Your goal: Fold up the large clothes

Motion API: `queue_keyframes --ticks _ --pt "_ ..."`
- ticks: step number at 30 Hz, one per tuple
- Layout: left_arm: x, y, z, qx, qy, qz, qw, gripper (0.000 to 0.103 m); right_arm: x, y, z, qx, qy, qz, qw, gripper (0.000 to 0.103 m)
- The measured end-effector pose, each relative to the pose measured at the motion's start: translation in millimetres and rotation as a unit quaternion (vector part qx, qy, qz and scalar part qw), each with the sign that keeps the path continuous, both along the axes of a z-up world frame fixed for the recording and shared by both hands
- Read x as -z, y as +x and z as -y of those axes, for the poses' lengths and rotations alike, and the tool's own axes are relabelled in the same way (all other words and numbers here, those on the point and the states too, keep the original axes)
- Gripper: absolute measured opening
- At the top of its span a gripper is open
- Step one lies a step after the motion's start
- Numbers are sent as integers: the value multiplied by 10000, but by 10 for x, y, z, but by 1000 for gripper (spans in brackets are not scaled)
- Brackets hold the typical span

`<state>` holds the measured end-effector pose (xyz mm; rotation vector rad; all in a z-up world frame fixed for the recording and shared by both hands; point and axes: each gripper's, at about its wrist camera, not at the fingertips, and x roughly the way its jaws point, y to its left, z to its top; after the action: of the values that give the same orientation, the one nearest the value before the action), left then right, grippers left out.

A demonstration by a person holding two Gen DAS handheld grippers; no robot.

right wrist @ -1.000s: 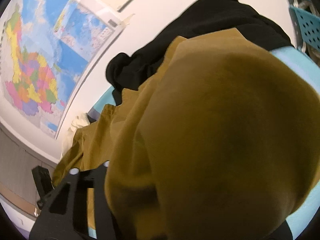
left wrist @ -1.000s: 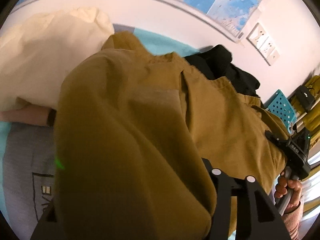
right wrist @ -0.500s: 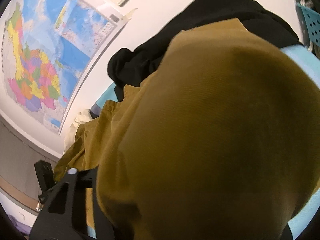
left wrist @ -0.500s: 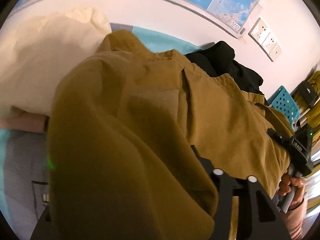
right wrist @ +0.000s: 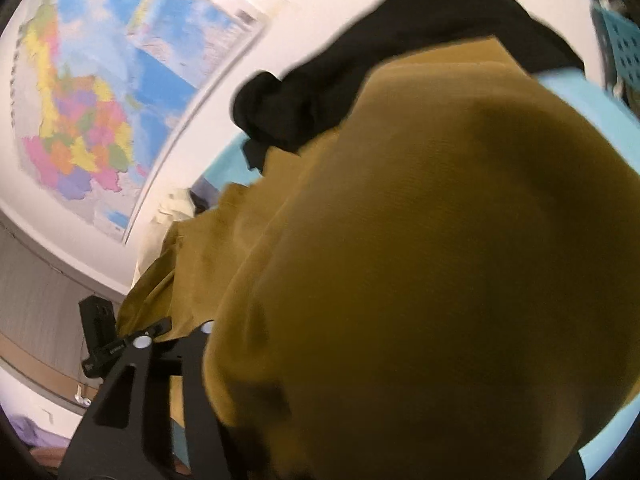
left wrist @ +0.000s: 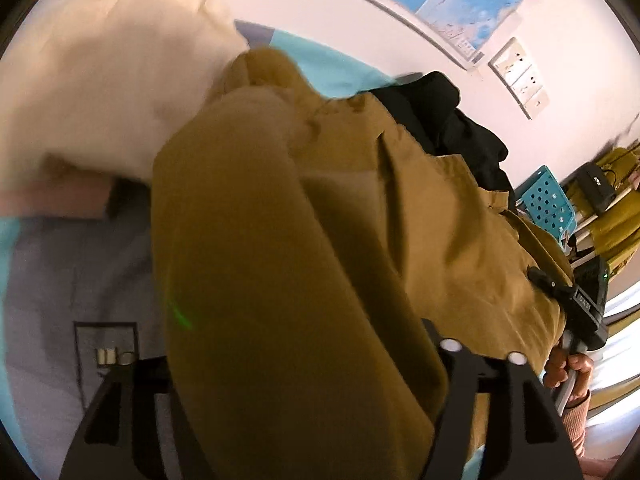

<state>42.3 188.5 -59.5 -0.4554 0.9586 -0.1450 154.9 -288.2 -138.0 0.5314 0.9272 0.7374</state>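
White wall (right wrist: 304,12), seemingly map-hung (right wrist: 92,120)

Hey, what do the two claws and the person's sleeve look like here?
Both claws are matte black, with angular flat fingers that have cut-out slots and round white markers near their bases: the left claw, the right claw. In the left wrist view the right claw's black body carries a small white label above a grey handle, and the hand there wears a ribbed pinkish sleeve.

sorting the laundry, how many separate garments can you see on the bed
4: mustard garment draped over both grippers, black one behind it, cream one far left, grey one near left. More may be hidden.
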Motion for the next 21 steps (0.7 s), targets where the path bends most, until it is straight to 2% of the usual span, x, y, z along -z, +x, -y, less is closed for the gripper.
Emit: queue_keyframes --ticks 3,4,6,7,8,9,10,11,14,16,21 --pt "15 11 64 108 57 92 9999 77 -1 7 -46 -142 56 141 9998 69" --pt "25 21 93 144 75 117 9998 81 6 20 -57 -198 140 144 9996 64" --pt "16 58 157 173 189 126 9996 80 21 42 -54 -215 143 173 9995 51" --pt "1 63 165 147 191 135 9996 73 11 36 -38 -194 154 189 9995 45" --pt "-26 54 168 94 289 143 9994 58 -13 21 -20 -180 186 211 9994 43" --pt "-50 50 184 65 409 136 9990 52 -40 2 -7 -169 186 249 9994 39" --pt "-97 37 202 21 589 158 9981 41 -104 -30 3 -156 185 340 9991 36" --pt "-154 18 219 13 689 214 9974 37 -178 -57 -1 -161 206 451 9986 34" --pt "-285 -8 238 37 760 319 9966 31 -462 -155 -17 -213 250 831 9960 30" --pt "-411 -41 239 70 811 492 9955 30 -680 -223 -57 -280 205 1110 9932 29" --pt "-658 -100 210 134 814 779 9935 29 -1027 -313 -110 -380 210 1483 9880 27"
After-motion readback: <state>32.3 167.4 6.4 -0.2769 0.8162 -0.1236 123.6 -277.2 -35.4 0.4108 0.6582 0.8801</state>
